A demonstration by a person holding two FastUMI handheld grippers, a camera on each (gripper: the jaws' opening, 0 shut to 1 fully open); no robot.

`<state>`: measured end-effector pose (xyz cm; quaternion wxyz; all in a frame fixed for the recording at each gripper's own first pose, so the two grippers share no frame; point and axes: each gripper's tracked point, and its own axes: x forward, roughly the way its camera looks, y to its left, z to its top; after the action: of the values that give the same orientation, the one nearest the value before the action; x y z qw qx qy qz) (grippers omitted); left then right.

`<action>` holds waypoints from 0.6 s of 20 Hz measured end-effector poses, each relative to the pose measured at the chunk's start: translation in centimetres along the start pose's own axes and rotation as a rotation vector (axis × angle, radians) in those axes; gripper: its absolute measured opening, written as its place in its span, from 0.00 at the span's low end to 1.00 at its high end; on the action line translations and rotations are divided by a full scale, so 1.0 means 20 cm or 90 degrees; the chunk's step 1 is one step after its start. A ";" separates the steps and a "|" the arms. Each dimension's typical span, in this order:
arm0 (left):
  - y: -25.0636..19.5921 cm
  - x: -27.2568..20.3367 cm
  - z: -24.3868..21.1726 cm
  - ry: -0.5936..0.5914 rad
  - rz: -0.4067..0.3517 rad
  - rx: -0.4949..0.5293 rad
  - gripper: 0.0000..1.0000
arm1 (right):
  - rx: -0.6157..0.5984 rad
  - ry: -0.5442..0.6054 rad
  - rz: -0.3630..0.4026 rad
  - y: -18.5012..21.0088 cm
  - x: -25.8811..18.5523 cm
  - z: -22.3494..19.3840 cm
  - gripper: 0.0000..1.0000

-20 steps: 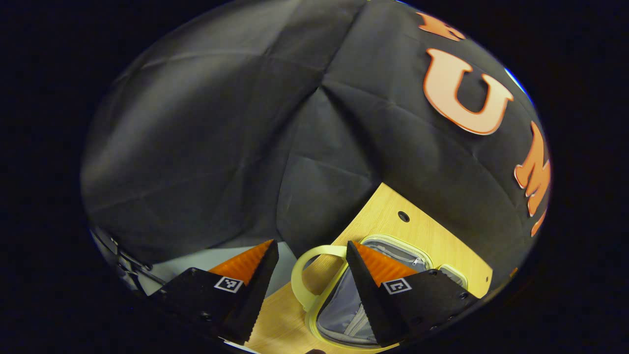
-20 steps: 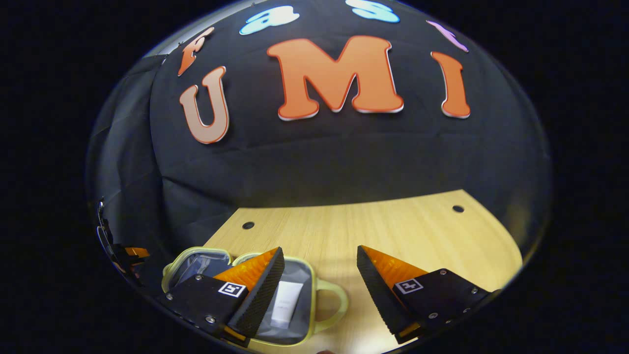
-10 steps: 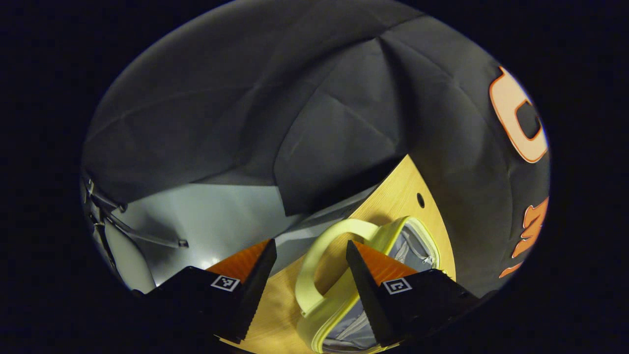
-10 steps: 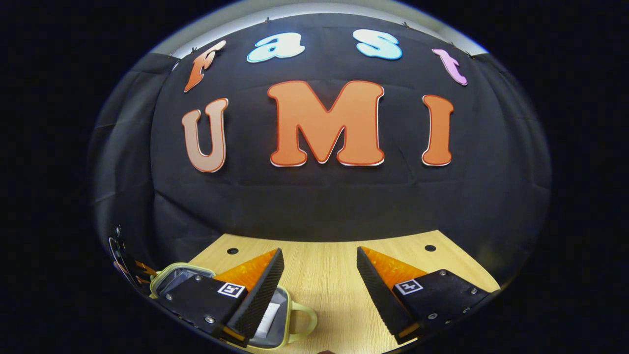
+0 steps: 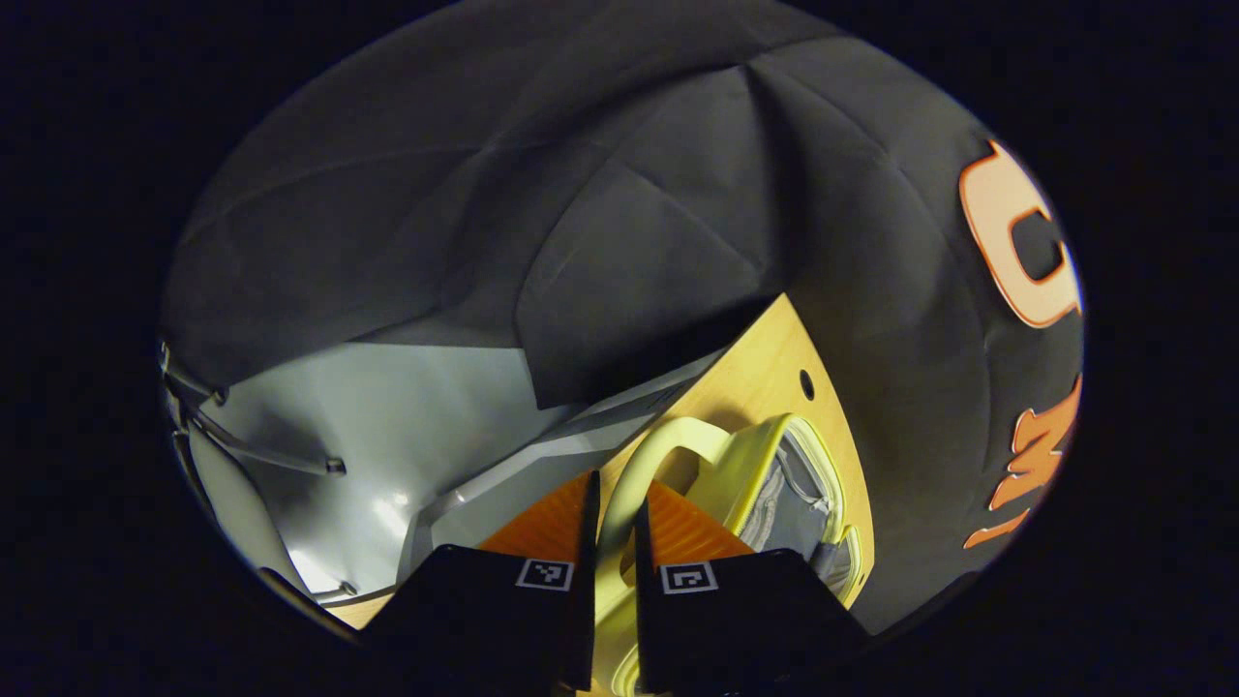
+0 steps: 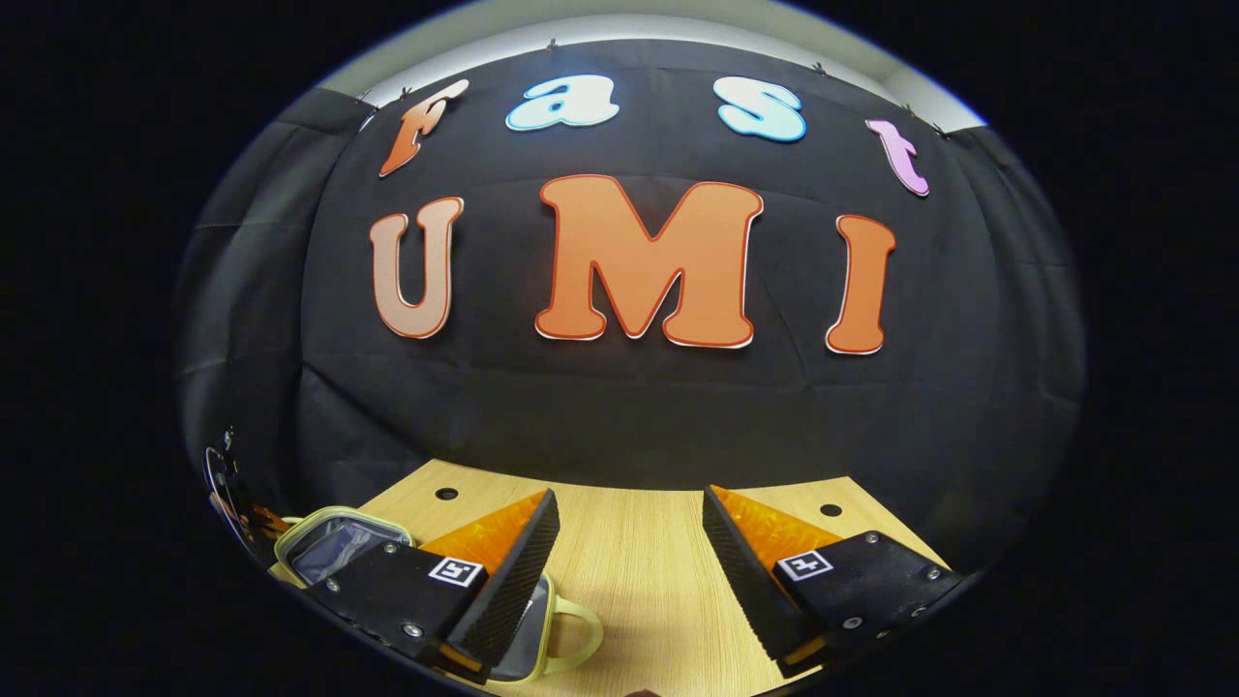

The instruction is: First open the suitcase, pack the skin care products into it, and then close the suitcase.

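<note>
- Table (image 6: 639, 571): pale wood top with small round holes, set against the black cloth wall.
- Suitcase (image 5: 774, 474): small, yellow-trimmed with grey lining, lying open on the table near its left edge; in the right gripper view (image 6: 329, 542) it sits at lower left, partly behind that gripper's finger.
- Right gripper (image 6: 629, 542): fingers wide apart, holding nothing, above bare table just right of the suitcase.
- Left gripper (image 5: 616, 523): fingers drawn together, clamped on the handle.
- Handle (image 5: 658, 450): pale yellow loop on the suitcase's end, pinched between the left fingers.
</note>
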<state>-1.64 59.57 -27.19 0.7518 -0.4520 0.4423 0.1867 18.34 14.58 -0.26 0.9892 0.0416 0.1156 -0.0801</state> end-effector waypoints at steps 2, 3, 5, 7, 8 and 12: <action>-0.09 -0.09 0.06 -0.036 0.000 0.048 0.09 | -0.003 -0.004 0.009 0.02 0.00 0.01 0.95; -0.14 -0.14 0.07 -0.046 -0.004 0.076 0.07 | 0.001 -0.008 0.015 0.04 0.01 0.02 0.95; -0.26 -0.21 0.13 -0.075 -0.017 0.128 0.06 | 0.004 -0.016 0.022 0.05 0.01 0.03 0.95; -0.35 -0.32 0.17 -0.105 -0.048 0.153 0.05 | 0.002 -0.019 0.027 0.06 0.02 0.04 0.95; -0.42 -0.40 0.19 -0.118 -0.070 0.156 0.05 | 0.002 -0.021 0.033 0.07 0.01 0.03 0.95; -0.71 -0.63 0.18 -0.147 -0.154 0.184 0.05 | -0.001 -0.025 0.045 0.11 0.02 0.04 0.95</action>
<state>3.09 56.72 -8.55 0.8714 -0.3649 0.3181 0.0797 19.25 16.53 0.48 0.9935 0.0432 0.0946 -0.0455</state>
